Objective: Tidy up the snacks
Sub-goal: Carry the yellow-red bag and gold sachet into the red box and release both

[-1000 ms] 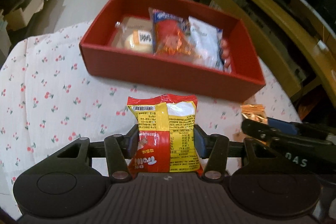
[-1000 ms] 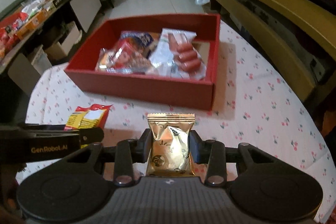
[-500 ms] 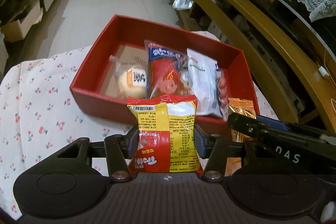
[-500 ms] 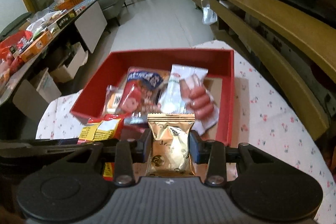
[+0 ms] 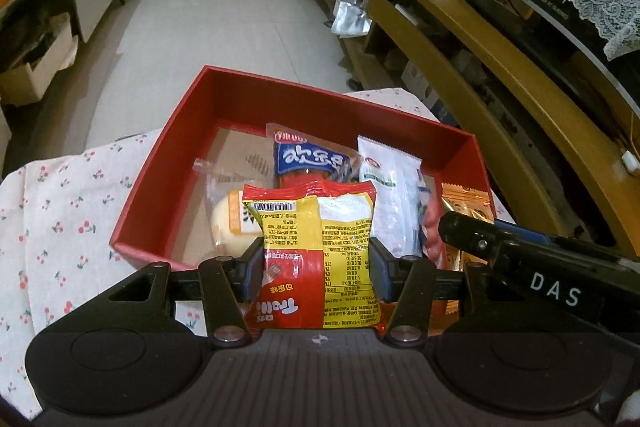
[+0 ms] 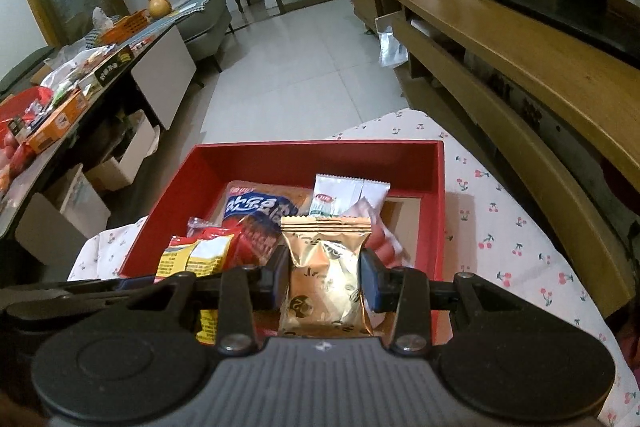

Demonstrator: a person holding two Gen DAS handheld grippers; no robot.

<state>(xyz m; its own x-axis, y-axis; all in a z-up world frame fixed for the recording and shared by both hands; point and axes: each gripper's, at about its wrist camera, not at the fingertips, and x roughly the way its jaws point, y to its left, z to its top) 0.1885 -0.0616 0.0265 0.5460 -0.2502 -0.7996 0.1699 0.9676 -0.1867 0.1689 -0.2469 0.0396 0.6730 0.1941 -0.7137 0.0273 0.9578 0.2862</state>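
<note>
Left claw (image 5: 316, 263): clamped on a red-and-yellow snack packet (image 5: 316, 247), pads pressing both side edges, packet upright in the lower centre of the left wrist view. It hangs over the near wall of the red box (image 5: 160, 187).

Right claw (image 6: 324, 279): clamped on a gold foil packet (image 6: 326, 279), upright at lower centre of the right wrist view, likewise over the box's near edge.

Box contents, centre frame: a blue-and-red packet (image 5: 308, 159), a white packet (image 5: 390, 195), a clear-wrapped round bun (image 5: 224, 223) and pink sausages (image 6: 382, 247), partly hidden.

The box sits on a desk covered with a cherry-print cloth (image 5: 60, 211). The two claws stand side by side, close together, each visible at the other view's edge.
</note>
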